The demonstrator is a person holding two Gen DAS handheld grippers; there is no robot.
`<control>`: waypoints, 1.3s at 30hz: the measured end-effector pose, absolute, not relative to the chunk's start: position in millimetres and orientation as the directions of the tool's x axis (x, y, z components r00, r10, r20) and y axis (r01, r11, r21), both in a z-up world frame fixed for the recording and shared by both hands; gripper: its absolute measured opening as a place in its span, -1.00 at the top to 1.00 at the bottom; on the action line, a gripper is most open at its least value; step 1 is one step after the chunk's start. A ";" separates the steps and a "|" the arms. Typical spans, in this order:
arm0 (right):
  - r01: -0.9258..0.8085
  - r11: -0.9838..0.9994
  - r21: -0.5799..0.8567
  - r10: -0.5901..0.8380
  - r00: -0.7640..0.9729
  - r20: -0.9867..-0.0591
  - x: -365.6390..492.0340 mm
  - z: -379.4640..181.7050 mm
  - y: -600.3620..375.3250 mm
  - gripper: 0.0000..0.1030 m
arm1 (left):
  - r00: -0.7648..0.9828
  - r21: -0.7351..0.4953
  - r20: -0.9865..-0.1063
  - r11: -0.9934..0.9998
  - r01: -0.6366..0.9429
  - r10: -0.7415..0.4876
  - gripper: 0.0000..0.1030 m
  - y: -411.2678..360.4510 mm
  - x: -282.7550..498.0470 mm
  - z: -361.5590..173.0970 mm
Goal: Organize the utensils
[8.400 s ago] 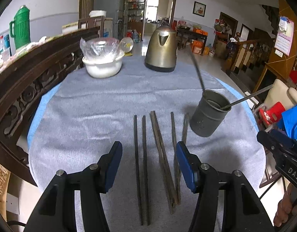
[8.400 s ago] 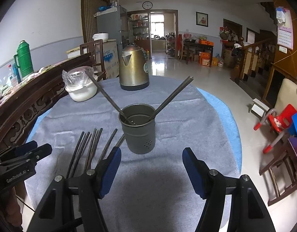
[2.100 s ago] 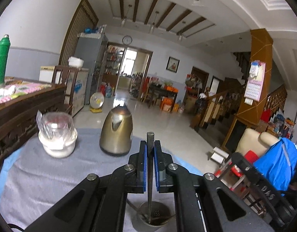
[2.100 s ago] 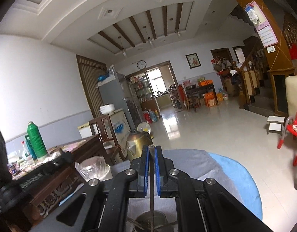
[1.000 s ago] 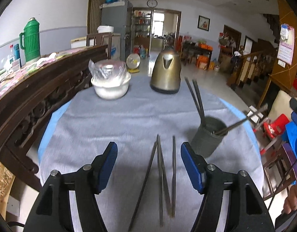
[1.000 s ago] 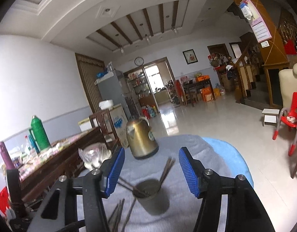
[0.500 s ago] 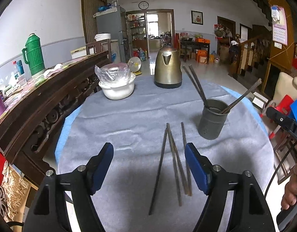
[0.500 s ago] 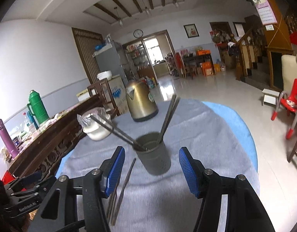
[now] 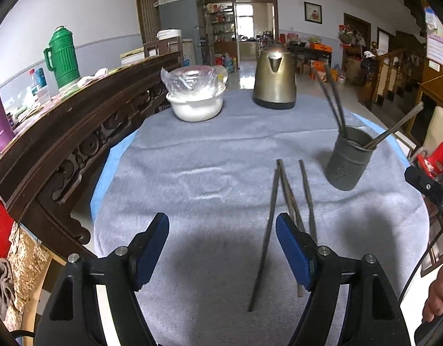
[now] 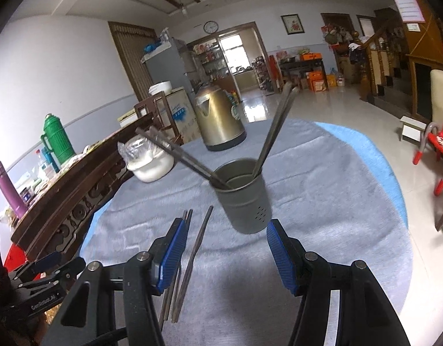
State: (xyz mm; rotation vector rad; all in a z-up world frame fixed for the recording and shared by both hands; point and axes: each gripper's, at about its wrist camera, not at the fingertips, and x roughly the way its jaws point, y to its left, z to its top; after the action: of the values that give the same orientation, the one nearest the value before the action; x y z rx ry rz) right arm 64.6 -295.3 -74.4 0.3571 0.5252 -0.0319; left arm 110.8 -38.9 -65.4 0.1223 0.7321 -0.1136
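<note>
A grey metal utensil cup [image 9: 348, 160] stands on the grey table cloth [image 9: 209, 173] at the right, with several dark chopsticks leaning in it [image 9: 332, 98]. It also shows in the right wrist view [image 10: 244, 196]. Three dark chopsticks [image 9: 290, 199] lie loose on the cloth left of the cup; they also show in the right wrist view [image 10: 198, 242]. My left gripper [image 9: 222, 242] is open and empty, just left of the loose chopsticks. My right gripper [image 10: 224, 248] is open and empty, close in front of the cup.
A brass kettle [image 9: 274, 77] and a white bowl covered in plastic [image 9: 195, 98] stand at the far side of the table. A carved dark wooden rail [image 9: 77, 127] runs along the left. A red chair [image 10: 436, 147] stands on the floor at the right.
Both grippers let go of chopsticks into the cup and opened. Both have since drawn back and lowered toward the table; the left one has shifted left of the loose chopsticks.
</note>
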 end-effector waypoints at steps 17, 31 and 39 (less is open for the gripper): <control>0.108 0.934 0.341 0.108 0.825 -0.555 83.4 -101.1 -287.5 -0.22 | 0.703 0.094 -0.710 0.986 0.135 -0.029 -0.50 -44.7 124.7 -84.8; 0.068 0.955 0.288 0.125 0.790 -0.600 99.5 -106.2 -257.6 0.03 | 0.688 0.065 -0.725 0.991 0.113 -0.031 -0.50 -29.6 132.6 -93.3; 0.045 0.961 0.272 0.139 0.773 -0.619 109.7 -108.6 -241.5 0.04 | 0.679 0.052 -0.734 0.994 0.100 -0.030 -0.50 -20.9 138.3 -97.3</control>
State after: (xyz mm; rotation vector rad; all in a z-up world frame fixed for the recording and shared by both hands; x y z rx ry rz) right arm 109.7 -241.5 -108.6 0.2803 0.6882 0.0521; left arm 138.3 -20.9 -97.3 0.0908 0.8221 -0.0732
